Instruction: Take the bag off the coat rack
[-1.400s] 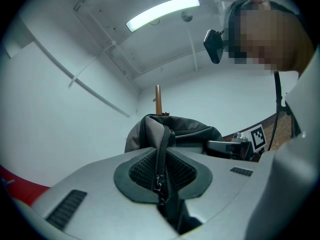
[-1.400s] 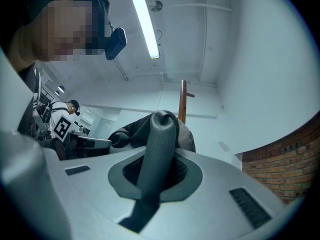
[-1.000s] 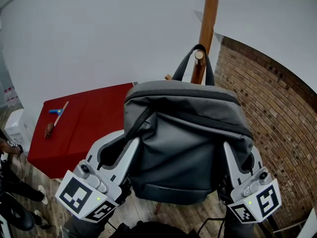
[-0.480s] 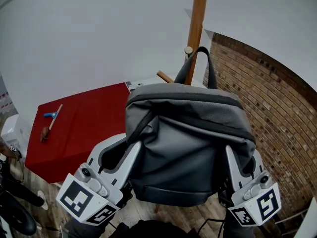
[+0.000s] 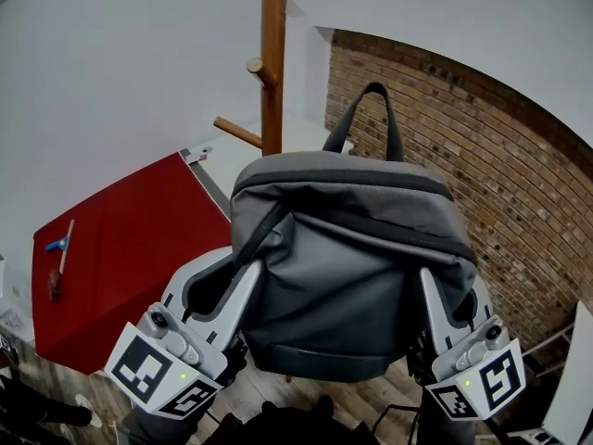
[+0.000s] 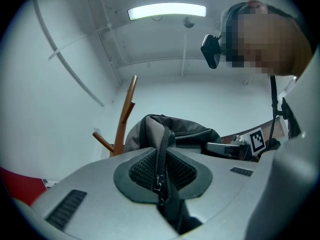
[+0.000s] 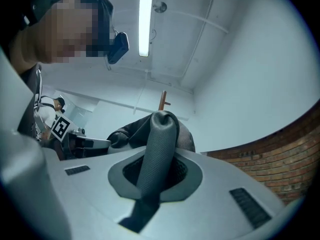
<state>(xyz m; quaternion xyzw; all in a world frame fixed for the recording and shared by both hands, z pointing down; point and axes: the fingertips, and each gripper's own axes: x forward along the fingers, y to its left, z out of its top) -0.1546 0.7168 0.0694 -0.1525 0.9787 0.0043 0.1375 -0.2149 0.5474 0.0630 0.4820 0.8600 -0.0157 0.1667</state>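
The fingers (image 6: 95, 189) of the left gripper (image 6: 161, 184) are closed tight on a fold of the bag (image 5: 343, 267), with the zipper (image 6: 159, 176) running straight down between them. The right gripper (image 7: 152, 181) is also clamped shut, on a grey mesh strap (image 7: 159, 144) that rises out of its fingers (image 7: 235, 184) and curves back over the bag's body.

In the head view the two grippers hold the grey bag from below at its two lower sides, left and right, and it sits upright between them in the air. Its dark handle (image 5: 371, 119) stands up in a loop at the top, touching nothing.

The coat rack (image 5: 271, 63) is behind the bag and to the left of the handle, its wooden pole upright. One peg (image 5: 239, 133) sticks out low on its left side and a shorter peg (image 5: 257, 67) sits higher up; both are bare and apart from the bag.

A red table (image 5: 120, 239) lies at the left with a small blue and wooden tool (image 5: 60, 246) on it. A brick wall (image 5: 519, 174) curves along the right, and wooden floor (image 5: 250, 392) shows below the bag.
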